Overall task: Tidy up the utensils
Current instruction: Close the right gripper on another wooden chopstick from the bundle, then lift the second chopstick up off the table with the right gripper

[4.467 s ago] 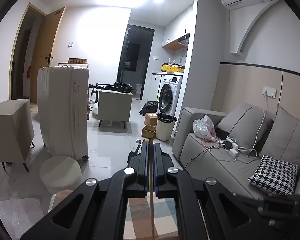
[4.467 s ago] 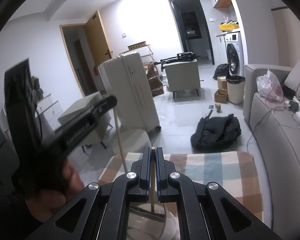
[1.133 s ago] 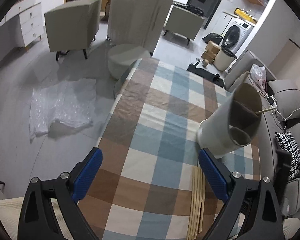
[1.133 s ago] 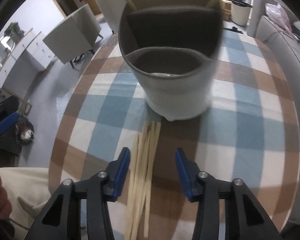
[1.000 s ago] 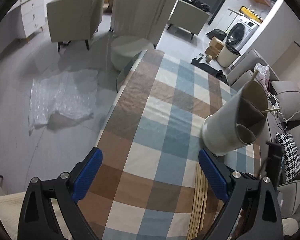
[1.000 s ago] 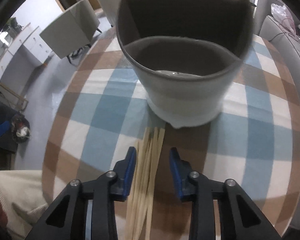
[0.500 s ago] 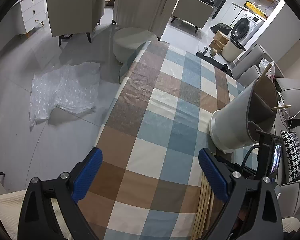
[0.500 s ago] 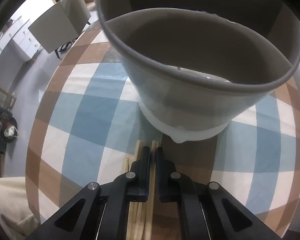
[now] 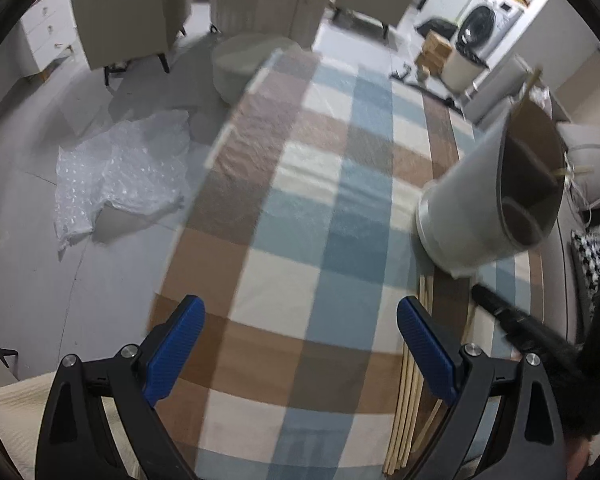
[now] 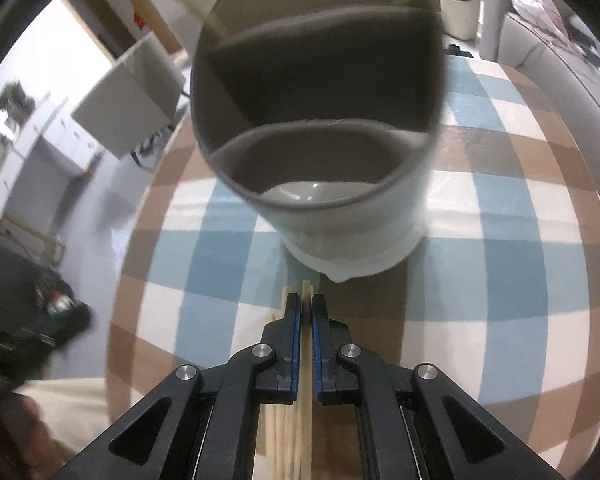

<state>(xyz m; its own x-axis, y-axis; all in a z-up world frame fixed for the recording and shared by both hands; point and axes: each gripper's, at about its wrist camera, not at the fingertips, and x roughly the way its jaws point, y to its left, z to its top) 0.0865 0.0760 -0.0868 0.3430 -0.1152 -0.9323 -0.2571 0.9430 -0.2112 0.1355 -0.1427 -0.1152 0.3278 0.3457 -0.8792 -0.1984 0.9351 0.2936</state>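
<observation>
A grey divided utensil holder (image 10: 320, 128) stands on the checked tablecloth (image 10: 500, 240), with chopsticks leaning in its far compartment; it also shows in the left wrist view (image 9: 492, 200). A bundle of wooden chopsticks (image 9: 412, 392) lies in front of the holder. My right gripper (image 10: 306, 304) is shut on one chopstick (image 10: 306, 420) of that bundle, just before the holder's base. My left gripper (image 9: 300, 320) is wide open and empty above the cloth, left of the bundle.
The table's left edge (image 9: 188, 216) drops to a grey floor with bubble wrap (image 9: 120, 176). A round stool (image 9: 252, 56), armchairs and a suitcase stand beyond the table. A sofa (image 10: 540, 40) runs along the right side.
Both grippers came down from room height and let go of their chopsticks. The right gripper closed on a chopstick from the bundle and has lifted slightly from the holder. The left stays open.
</observation>
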